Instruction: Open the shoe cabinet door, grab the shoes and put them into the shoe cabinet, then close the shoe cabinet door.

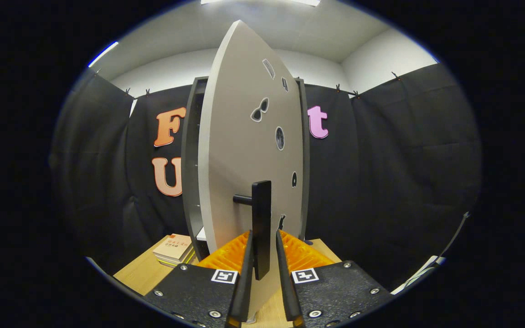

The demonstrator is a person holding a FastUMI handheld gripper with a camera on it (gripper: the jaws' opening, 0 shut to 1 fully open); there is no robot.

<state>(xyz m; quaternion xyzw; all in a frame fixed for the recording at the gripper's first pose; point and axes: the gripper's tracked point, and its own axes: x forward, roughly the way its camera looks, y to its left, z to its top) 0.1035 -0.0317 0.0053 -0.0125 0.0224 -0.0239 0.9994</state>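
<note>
Now door handle (261, 228) sits btwn gripper (262, 248) fingers, door (244, 150) ajar.

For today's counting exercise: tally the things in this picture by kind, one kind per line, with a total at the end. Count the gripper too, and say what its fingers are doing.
Shoe cabinet: 1
Cabinet door, partly open: 1
Door handle: 1
Stack of books beside the cabinet: 1
Wooden table: 1
Gripper, fingers either side of the handle: 1
Total: 6
</note>
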